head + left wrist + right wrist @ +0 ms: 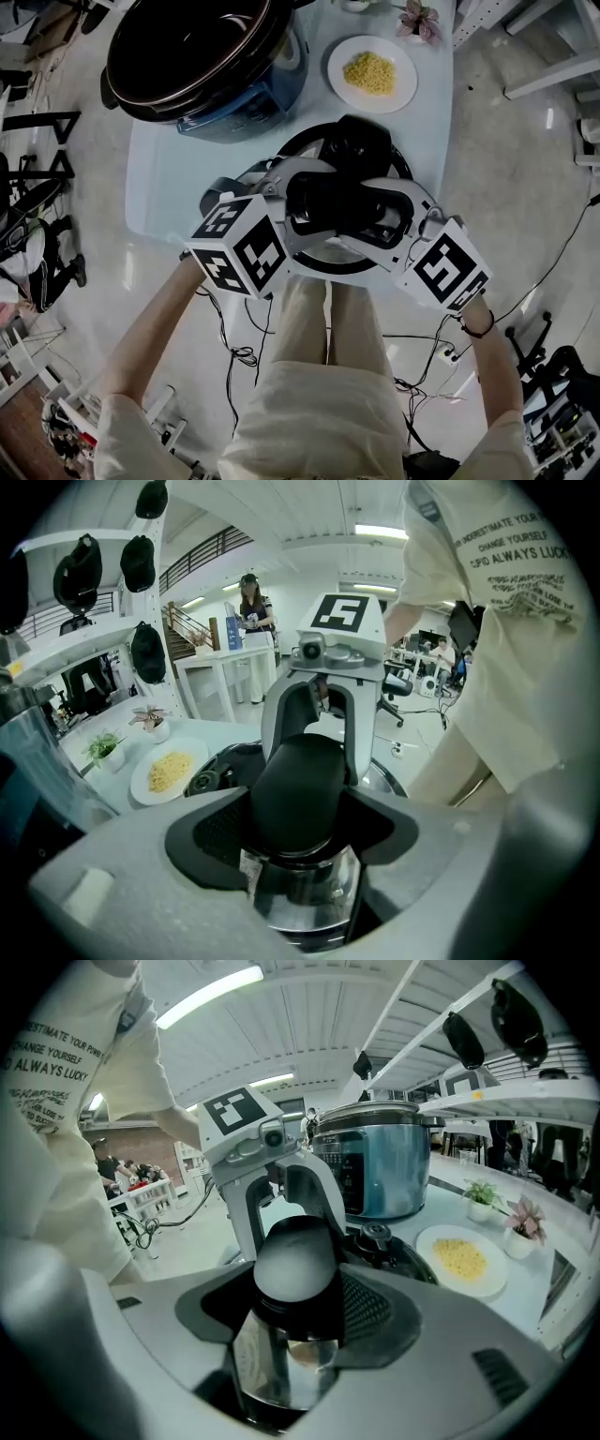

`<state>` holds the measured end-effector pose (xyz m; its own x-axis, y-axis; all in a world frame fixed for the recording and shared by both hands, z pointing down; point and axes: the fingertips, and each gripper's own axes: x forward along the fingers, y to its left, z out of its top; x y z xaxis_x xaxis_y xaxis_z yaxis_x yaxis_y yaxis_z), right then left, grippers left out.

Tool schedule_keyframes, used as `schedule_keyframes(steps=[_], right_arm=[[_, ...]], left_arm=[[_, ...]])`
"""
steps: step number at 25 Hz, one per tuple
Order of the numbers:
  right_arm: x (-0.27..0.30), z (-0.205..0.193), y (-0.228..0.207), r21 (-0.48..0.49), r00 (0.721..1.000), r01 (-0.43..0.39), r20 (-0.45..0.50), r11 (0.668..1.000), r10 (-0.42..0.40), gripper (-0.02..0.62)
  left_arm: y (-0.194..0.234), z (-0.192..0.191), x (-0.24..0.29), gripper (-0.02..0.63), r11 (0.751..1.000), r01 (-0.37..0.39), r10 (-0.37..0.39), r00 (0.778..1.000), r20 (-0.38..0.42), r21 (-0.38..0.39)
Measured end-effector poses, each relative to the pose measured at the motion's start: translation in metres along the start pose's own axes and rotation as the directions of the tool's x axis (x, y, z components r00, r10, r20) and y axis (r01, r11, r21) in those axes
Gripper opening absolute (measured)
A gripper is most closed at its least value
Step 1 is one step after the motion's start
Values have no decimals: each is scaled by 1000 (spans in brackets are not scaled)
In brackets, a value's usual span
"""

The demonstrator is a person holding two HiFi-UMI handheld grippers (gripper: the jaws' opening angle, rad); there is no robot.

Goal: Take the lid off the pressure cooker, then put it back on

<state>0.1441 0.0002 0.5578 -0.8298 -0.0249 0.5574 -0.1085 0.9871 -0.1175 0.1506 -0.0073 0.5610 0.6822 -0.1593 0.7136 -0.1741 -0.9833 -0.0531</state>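
Observation:
The pressure cooker's round steel lid (pixel 319 255) lies flat, apart from the pot, over the table's near edge. I cannot tell whether it rests on the table. My left gripper (pixel 295 202) clamps its black handle (pixel 342 199) from the left and my right gripper (pixel 398 216) from the right. In the left gripper view the handle (pixel 298 789) fills the gap between the left gripper's (pixel 300 813) jaws. The right gripper view shows the handle (pixel 292 1265) wedged the same way in the right gripper (pixel 295 1293). The open blue pot (pixel 253 117) stands at the far left.
A white plate (pixel 342 56) of yellow food sits at the table's (pixel 169 178) far right, with a small potted plant (pixel 417 19) behind it. Cables run over the floor (pixel 234 356) by the person's legs. Shelves and other people stand further off.

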Motion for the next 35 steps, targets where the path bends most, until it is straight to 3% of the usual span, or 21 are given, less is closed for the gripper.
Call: schedule_keyframes(steps=[9, 20, 35], right_arm=[[-2, 2, 0, -25, 999, -33, -34, 999, 32, 270], [-27, 28, 14, -50, 997, -65, -47, 997, 63, 270], [-76, 73, 29, -145, 999, -40, -29, 989, 36, 270]], left_arm=[[1, 1, -1, 308, 998, -17, 16, 1000, -23, -53], [-9, 28, -25, 307, 995, -42, 39, 999, -29, -86], [-18, 83, -63, 307, 991, -127, 125, 991, -38, -48]])
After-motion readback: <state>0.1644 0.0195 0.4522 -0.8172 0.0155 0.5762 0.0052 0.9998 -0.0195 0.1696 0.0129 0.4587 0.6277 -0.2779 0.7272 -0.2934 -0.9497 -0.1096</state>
